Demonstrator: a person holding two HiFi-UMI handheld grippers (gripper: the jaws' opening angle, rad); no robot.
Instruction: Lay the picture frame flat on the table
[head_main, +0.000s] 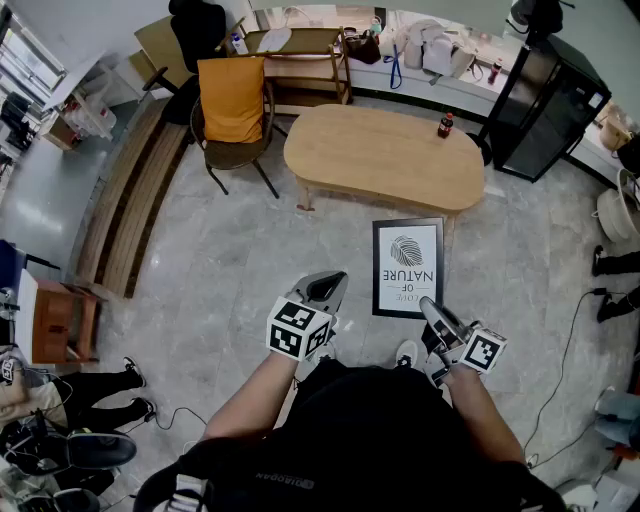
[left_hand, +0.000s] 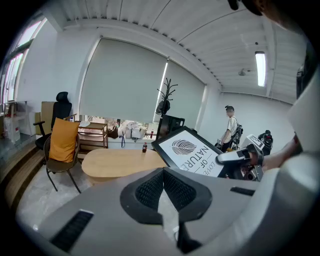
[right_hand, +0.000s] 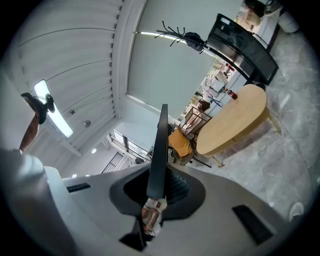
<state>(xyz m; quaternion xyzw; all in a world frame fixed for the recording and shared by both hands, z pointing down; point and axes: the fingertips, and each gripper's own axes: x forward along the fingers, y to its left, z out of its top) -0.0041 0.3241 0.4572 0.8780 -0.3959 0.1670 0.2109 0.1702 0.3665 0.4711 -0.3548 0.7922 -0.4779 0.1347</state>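
A black picture frame (head_main: 408, 268) with a white print hangs in the air over the grey floor, just in front of the oval wooden table (head_main: 385, 160). My right gripper (head_main: 432, 310) is shut on the frame's near right edge. In the right gripper view the frame (right_hand: 159, 150) is seen edge-on, rising from between the jaws of the right gripper (right_hand: 159, 186). My left gripper (head_main: 322, 290) is to the left of the frame, apart from it, shut with nothing held. The left gripper view shows the frame (left_hand: 192, 152) tilted, beyond the left gripper (left_hand: 162, 172).
A small dark bottle (head_main: 445, 125) stands on the table's far right. A chair with an orange cushion (head_main: 232, 105) is left of the table, a black cabinet (head_main: 550, 105) to its right and a wooden shelf (head_main: 300, 65) behind. A person (left_hand: 231, 127) stands far off.
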